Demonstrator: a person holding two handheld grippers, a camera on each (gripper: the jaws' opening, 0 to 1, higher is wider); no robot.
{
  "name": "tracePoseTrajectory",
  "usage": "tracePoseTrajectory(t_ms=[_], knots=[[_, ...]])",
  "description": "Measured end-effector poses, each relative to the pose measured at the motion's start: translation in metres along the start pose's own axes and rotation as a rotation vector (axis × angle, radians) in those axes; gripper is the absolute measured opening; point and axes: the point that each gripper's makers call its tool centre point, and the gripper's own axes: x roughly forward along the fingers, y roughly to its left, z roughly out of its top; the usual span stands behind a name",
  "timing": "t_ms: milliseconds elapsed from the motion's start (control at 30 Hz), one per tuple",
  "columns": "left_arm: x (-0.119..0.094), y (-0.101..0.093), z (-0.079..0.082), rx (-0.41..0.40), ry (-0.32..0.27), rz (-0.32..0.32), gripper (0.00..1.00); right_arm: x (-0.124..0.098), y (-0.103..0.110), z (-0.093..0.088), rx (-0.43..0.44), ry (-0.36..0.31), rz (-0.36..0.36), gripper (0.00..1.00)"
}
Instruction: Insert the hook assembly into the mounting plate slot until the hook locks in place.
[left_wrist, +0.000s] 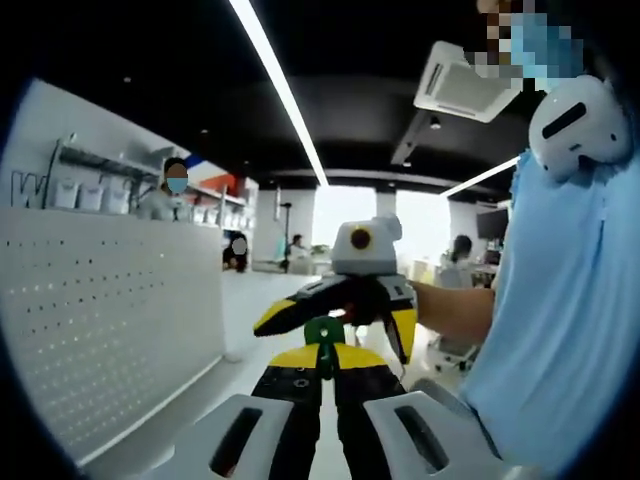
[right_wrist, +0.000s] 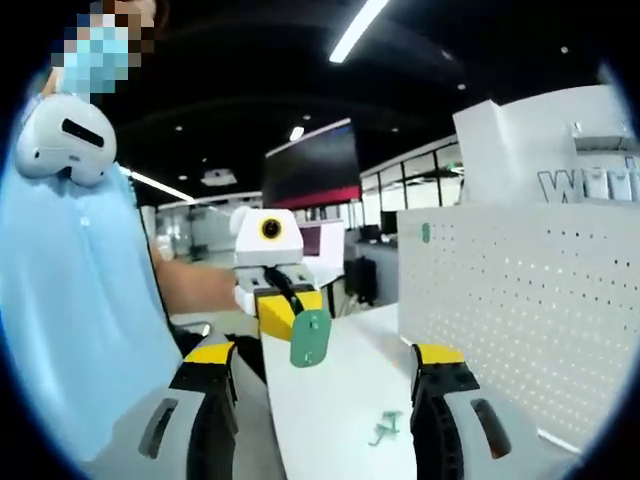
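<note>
In the left gripper view, the left gripper rises from the bottom edge with its black-and-yellow jaws drawn close together on a small green mounting plate, which stands up between the tips. Just beyond it, facing the camera, the right gripper comes in from the right with its jaws spread wide, its tips near the green piece; whether they touch it cannot be told. A person's forearm and light blue shirt take up the right side. On the left stands a white pegboard, and above it a white wall carries a large grey letter "W"; the rest of the word is hidden behind hanging items. The white table runs below.

In the right gripper view, the right gripper has its two jaws set wide apart at the bottom, with nothing between them. Between and beyond them the left gripper reaches in from the left, pinching the green mounting plate, an oval tab that hangs at its tips above the table. On the white table, near the right jaw, lies a small green hook assembly, well apart from the plate. The pegboard stands on the right with a small green piece fixed near its top left corner. Above it, large grey letters begin "W", the rest too cut off to read.
</note>
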Motion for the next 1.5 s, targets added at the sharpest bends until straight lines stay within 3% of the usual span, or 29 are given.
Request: tracePoseTrajectory(t_ms=[267, 567, 1000, 1500], knots=[[-0.001, 0.01, 0.001, -0.003, 0.0, 0.047, 0.03, -0.004, -0.015, 0.005, -0.017, -0.031, -0.082, 0.91], [-0.006, 0.029, 0.004, -0.006, -0.007, 0.133, 0.03, -0.01, -0.028, 0.01, -0.025, -0.056, -0.143, 0.98], [-0.037, 0.086, 0.003, -0.035, -0.028, 0.41, 0.03, -0.017, -0.037, 0.012, -0.03, -0.068, -0.187, 0.98], [-0.09, 0.148, 0.009, -0.022, -0.055, 0.742, 0.03, -0.019, -0.039, 0.01, -0.026, -0.066, -0.202, 0.96]])
